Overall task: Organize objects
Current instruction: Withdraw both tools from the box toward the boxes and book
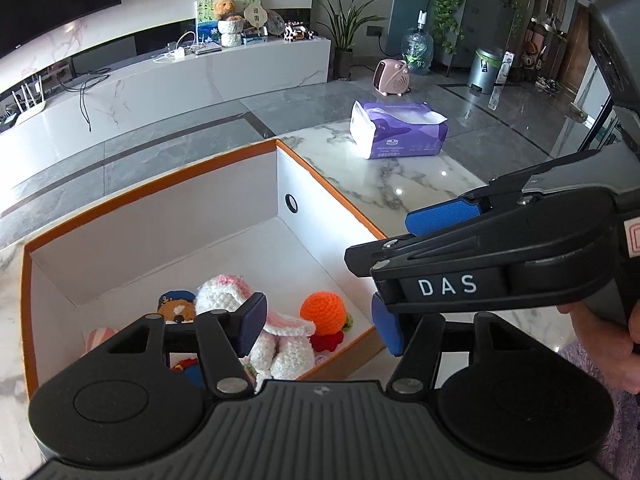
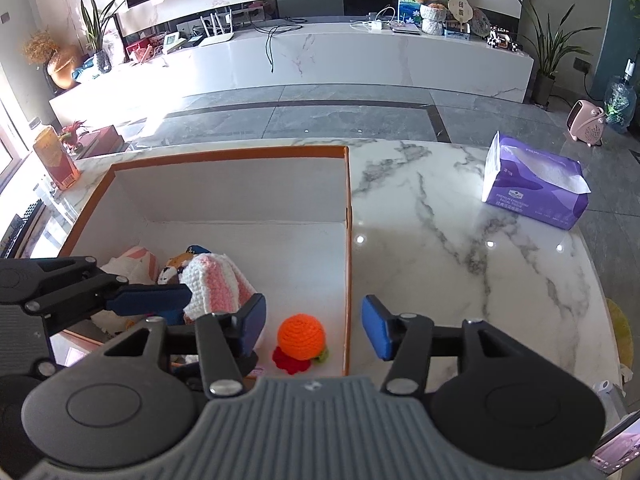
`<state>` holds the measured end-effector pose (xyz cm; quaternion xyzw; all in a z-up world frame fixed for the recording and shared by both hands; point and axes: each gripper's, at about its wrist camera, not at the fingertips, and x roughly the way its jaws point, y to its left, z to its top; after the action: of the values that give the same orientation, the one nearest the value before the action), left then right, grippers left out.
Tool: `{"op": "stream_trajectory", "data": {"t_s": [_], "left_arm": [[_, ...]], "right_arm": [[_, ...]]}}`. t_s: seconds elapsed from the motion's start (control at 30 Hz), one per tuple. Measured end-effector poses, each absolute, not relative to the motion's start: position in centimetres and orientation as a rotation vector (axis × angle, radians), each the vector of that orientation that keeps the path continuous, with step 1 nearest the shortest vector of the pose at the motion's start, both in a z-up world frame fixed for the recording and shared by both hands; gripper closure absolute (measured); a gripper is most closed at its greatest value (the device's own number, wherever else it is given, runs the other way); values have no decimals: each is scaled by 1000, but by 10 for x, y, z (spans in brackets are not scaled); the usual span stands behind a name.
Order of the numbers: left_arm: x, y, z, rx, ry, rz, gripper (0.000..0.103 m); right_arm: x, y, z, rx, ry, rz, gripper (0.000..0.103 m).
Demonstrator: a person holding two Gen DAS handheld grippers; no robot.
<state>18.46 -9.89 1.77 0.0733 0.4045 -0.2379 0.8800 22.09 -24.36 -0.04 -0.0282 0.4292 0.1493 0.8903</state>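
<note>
Left wrist view: the box, white inside with an orange rim, sits on the marble bench. Toys lie bunched in its near corner: a striped pink toy at the left wall, then a bear, then a pink-and-white crochet doll, then an orange crochet ball on a red base. The left tongs hang wide over this corner, holding nothing; their left pad overlaps the doll, though contact cannot be judged. The right tongs cross in from the right above the box's right wall, also spread wide and bare. Farther back on the bench lies a purple tissue pack.

Right wrist view: the right tongs straddle the box's right wall, the ball between the pads, apart from both. The left tongs enter at left, over the doll. Right of the box, the tissue pack rests well apart.
</note>
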Motion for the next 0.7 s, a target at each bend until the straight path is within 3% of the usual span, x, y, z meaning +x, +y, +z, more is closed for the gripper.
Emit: {"op": "stream_trajectory", "data": {"t_s": [0.47, 0.7], "left_arm": [[126, -55, 47, 76, 732, -402, 35], [104, -31, 40, 32, 738, -311, 35]], "right_arm": [[154, -244, 16, 10, 716, 363, 42], [116, -241, -2, 7, 694, 376, 42]]}}
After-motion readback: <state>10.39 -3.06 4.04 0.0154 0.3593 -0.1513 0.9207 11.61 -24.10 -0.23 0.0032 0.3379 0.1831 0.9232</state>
